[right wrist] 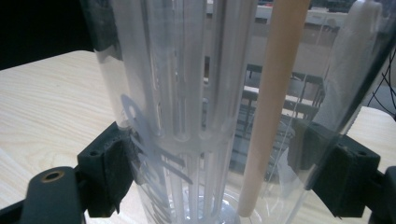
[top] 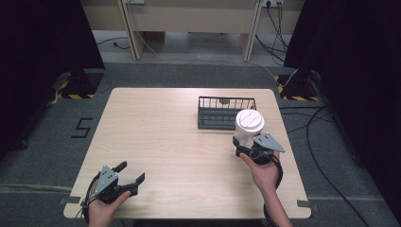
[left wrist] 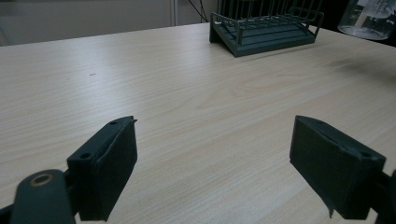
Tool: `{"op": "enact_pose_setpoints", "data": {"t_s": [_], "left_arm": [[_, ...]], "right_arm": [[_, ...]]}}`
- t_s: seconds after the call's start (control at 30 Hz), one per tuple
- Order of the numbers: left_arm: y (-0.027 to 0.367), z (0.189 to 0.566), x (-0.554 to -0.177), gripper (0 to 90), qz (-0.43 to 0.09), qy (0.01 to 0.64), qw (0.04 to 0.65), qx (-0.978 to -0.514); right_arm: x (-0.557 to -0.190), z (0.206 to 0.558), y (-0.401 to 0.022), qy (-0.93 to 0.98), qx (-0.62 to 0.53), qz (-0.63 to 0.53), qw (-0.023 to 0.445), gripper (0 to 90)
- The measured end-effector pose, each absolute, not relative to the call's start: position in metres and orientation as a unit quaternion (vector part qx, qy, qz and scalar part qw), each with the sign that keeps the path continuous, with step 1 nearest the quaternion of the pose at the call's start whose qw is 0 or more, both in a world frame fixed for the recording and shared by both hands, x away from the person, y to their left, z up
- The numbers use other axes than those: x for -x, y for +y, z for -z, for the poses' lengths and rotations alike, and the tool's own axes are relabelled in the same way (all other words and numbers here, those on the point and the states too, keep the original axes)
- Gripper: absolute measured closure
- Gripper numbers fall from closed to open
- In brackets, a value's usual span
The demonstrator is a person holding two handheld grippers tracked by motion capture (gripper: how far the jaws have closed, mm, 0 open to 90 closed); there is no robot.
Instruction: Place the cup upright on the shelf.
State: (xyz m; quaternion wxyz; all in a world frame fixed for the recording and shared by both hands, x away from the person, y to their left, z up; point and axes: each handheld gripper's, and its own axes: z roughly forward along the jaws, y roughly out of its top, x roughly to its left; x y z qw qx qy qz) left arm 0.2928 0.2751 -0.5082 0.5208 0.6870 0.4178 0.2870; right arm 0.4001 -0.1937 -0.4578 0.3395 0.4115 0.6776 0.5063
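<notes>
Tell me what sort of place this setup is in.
Probably an indoor lab or recording room: a lone wooden table on grey carpet, black curtains at both sides, loose cables on the floor, and a taped floor number.

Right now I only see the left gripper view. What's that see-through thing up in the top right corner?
Observer: It's a clear cup, and the right gripper is clamped around it.
Operator: Is anything inside it?
Observer: Yes. The right gripper view shows a tan stick standing in it.
Operator: Is it sitting in the rack?
Observer: No. From the high view, it's outside the rack, by its near right corner.
</notes>
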Motion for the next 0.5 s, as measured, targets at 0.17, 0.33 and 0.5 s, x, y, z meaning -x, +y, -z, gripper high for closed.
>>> {"op": "enact_pose_setpoints", "data": {"t_s": [0.17, 0.33, 0.5], "left_arm": [[0.275, 0.508, -0.293, 14.5, -0.287, 0.417, 0.521, -0.687], [0.274, 0.508, -0.292, 14.5, -0.282, 0.419, 0.523, -0.686], [0.275, 0.508, -0.293, 14.5, -0.281, 0.42, 0.523, -0.686]], "right_arm": [[-0.406, 0.448, -0.189, 0.676, -0.409, -0.508, 0.342, 18.8], [-0.411, 0.442, -0.187, 0.675, -0.409, -0.509, 0.345, 18.8], [-0.417, 0.436, -0.186, 0.675, -0.406, -0.508, 0.349, 18.8]]}}
